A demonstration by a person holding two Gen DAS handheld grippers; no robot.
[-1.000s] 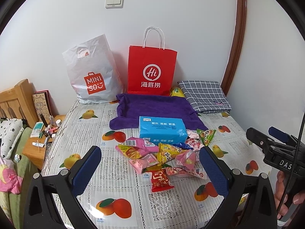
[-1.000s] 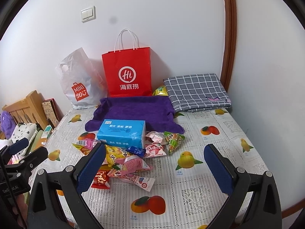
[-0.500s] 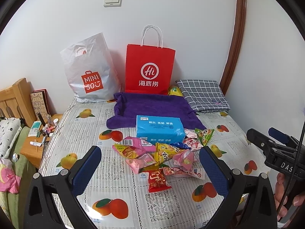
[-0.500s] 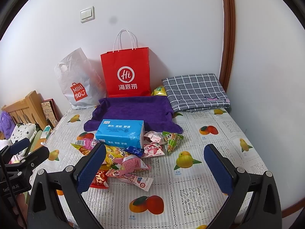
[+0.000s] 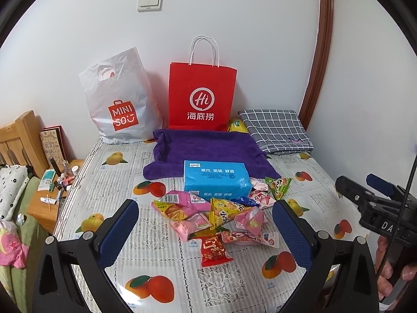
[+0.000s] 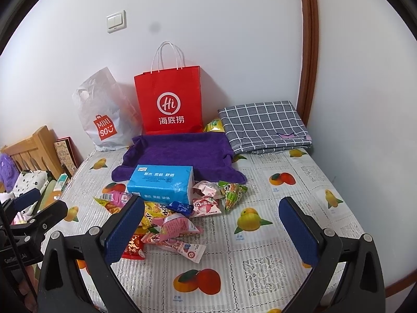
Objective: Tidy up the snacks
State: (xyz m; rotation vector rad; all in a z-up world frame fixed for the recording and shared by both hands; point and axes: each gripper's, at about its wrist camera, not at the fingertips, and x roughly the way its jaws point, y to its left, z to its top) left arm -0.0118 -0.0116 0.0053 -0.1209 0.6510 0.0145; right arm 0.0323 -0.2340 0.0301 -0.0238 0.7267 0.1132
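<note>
A heap of small snack packets [image 5: 221,216] lies on the fruit-print table [image 5: 109,182], with a red packet [image 5: 212,251] nearest me. It also shows in the right wrist view [image 6: 179,216]. Behind the heap lie a blue tissue pack [image 5: 216,180] and a purple cloth [image 5: 208,151] shaped like a tray. My left gripper [image 5: 206,224] is open and empty, hovering short of the heap. My right gripper [image 6: 211,227] is open and empty, to the right of the heap; it shows at the right edge of the left wrist view [image 5: 365,193].
A red paper bag [image 5: 202,96] and a white Miniso plastic bag [image 5: 120,101] stand against the back wall. A folded grey checked cloth [image 5: 276,130] lies at the back right, a yellow packet [image 5: 235,126] beside it. A cluttered wooden nightstand [image 5: 52,200] sits left of the table.
Both grippers have drifted slightly, so the scene sits a little further left and lower in view. Nothing on the table has moved and both grippers remain open.
</note>
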